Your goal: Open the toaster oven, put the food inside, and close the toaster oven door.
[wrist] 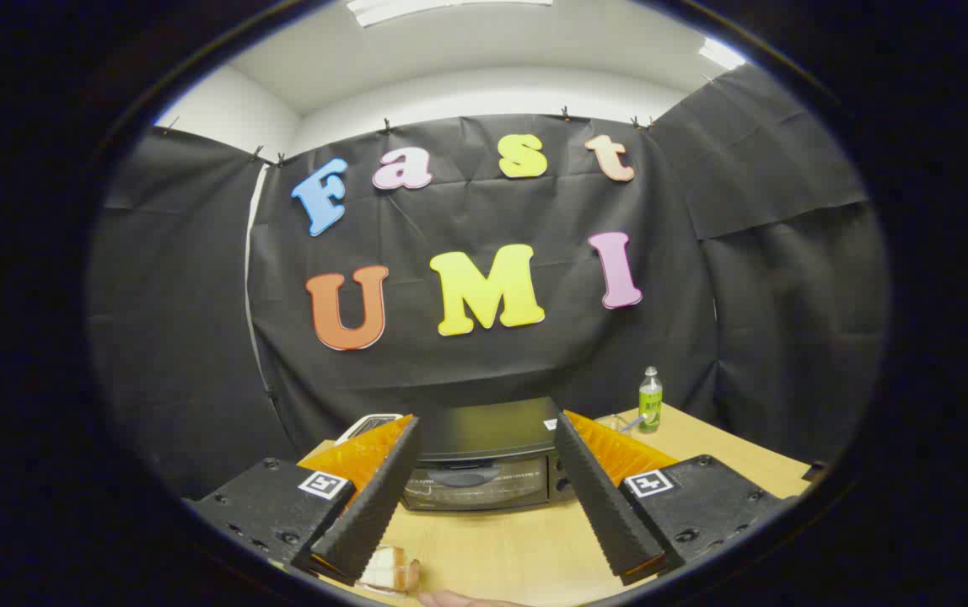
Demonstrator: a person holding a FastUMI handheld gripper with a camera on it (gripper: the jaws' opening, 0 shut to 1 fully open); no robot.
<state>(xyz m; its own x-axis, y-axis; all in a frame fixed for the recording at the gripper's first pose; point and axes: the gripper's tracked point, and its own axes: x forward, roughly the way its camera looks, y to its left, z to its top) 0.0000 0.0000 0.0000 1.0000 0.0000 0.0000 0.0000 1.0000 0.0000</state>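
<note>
My gripper (484,434) is spread wide, its two fingers (374,497) angled apart with nothing pinched between them. I hold it raised over the near edge of the table (501,548), pointing level toward the far side. A bit of my hand (459,599) peeks in below the fingers.

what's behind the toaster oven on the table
Behind the toaster oven, off to one side, stands a green bottle with a glass beside it. Directly behind is hidden by the oven. The open gripper holds nothing.
</note>
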